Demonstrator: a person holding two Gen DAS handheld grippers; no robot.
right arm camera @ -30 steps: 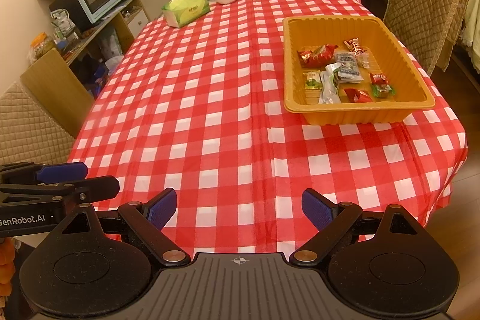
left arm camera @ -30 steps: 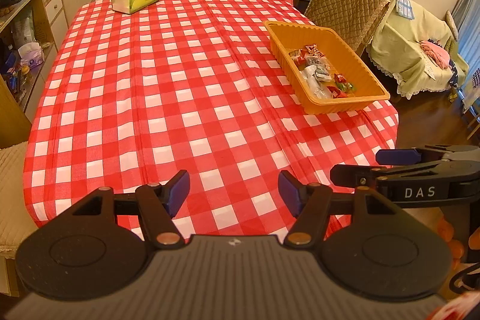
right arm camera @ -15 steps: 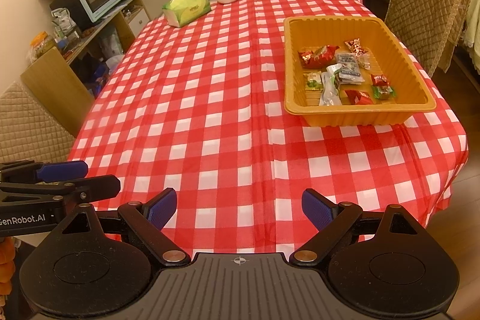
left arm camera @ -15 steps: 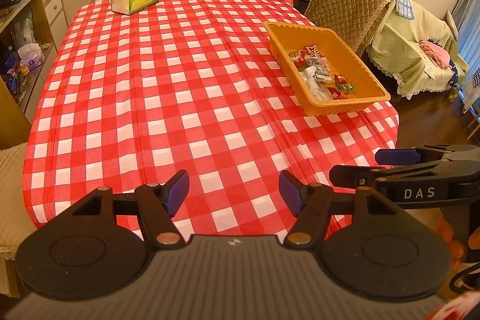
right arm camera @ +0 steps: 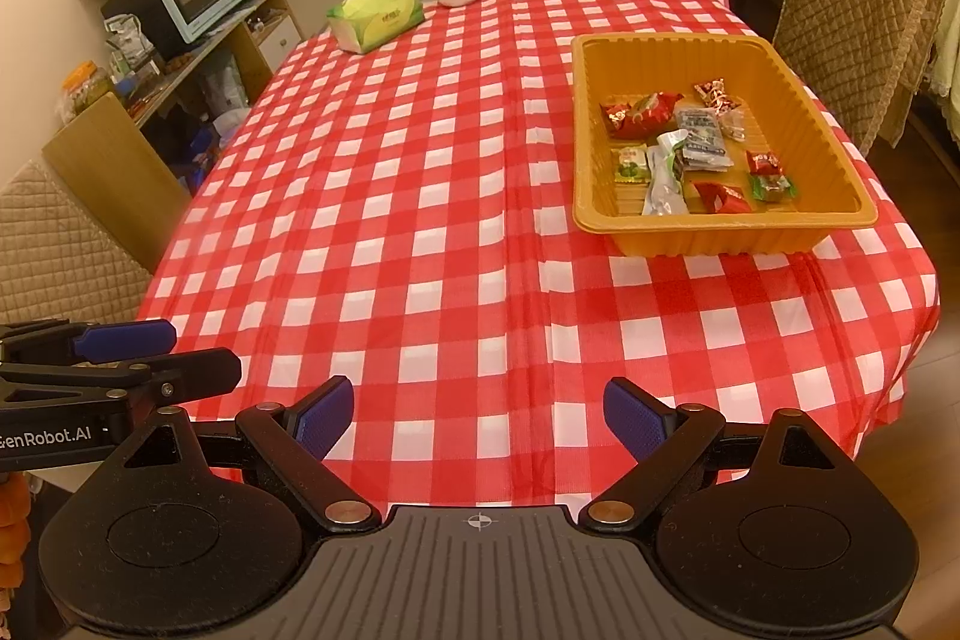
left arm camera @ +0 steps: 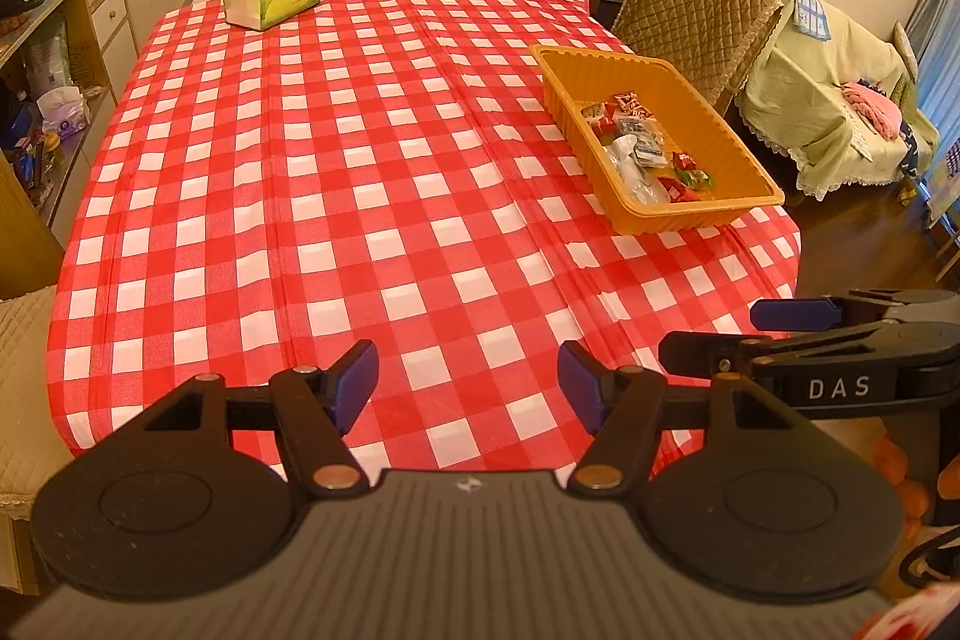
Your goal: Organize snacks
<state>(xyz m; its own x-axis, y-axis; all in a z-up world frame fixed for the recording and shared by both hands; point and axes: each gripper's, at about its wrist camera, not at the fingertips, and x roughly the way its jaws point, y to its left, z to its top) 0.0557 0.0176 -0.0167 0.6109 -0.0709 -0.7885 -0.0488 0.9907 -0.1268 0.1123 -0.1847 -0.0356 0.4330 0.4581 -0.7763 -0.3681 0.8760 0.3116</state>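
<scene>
Apparently the sorting is finished: every visible snack [right arm camera: 684, 148] lies inside the orange tray [right arm camera: 720, 235] at two o'clock. Left gripper [left arm camera: 468, 379] and right gripper [right arm camera: 477, 415] hover spread and empty; next comes only a check for strays.

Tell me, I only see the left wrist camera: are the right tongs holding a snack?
Observer: No. In the right wrist view, the right tongs are open, with only tablecloth between them.
Operator: Is there anything by the shelf that I can't see?
Observer: Yes. A jar with an orange lid stands at the near end of the shelf.
</scene>
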